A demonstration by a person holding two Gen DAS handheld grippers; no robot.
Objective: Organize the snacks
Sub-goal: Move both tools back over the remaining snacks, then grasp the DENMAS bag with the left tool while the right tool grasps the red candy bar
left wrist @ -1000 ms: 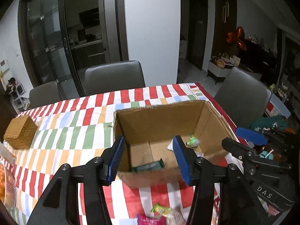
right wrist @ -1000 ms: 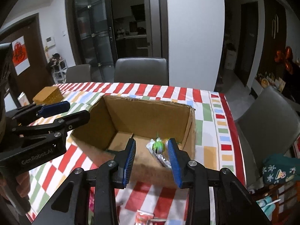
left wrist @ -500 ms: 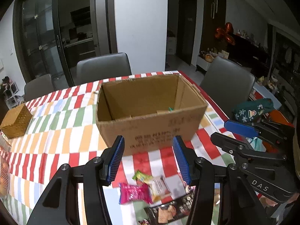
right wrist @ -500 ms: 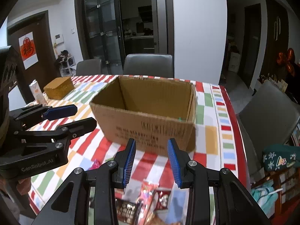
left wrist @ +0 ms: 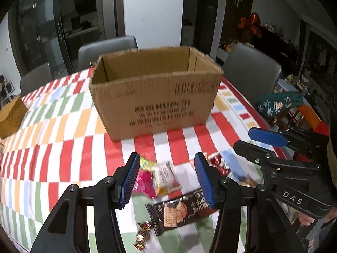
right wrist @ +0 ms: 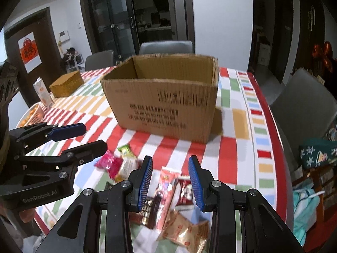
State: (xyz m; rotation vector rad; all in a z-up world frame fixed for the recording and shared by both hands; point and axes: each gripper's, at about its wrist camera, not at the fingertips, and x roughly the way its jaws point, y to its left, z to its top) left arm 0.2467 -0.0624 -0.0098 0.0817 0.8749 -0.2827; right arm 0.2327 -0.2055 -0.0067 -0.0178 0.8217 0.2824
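Snack packets (left wrist: 166, 177) on the bench (left wrist: 69, 151): light, crinkly, slippery film (judged); grasp a sealed edge. Left gripper (left wrist: 167, 178) and right gripper (right wrist: 170, 180) fingers parted, empty.

A dining table (left wrist: 69, 113) under a red, green, orange and white striped cloth fills the dim room ahead of the tongs. Grey upholstered chairs (left wrist: 106, 48) stand along its far edge, another grey chair (right wrist: 303, 103) at the right. Beyond them rise dark glass doors (right wrist: 118, 21) and a white wall (left wrist: 152, 8). Far left, a dark door (right wrist: 31, 48) carries a red paper decoration (right wrist: 28, 51).
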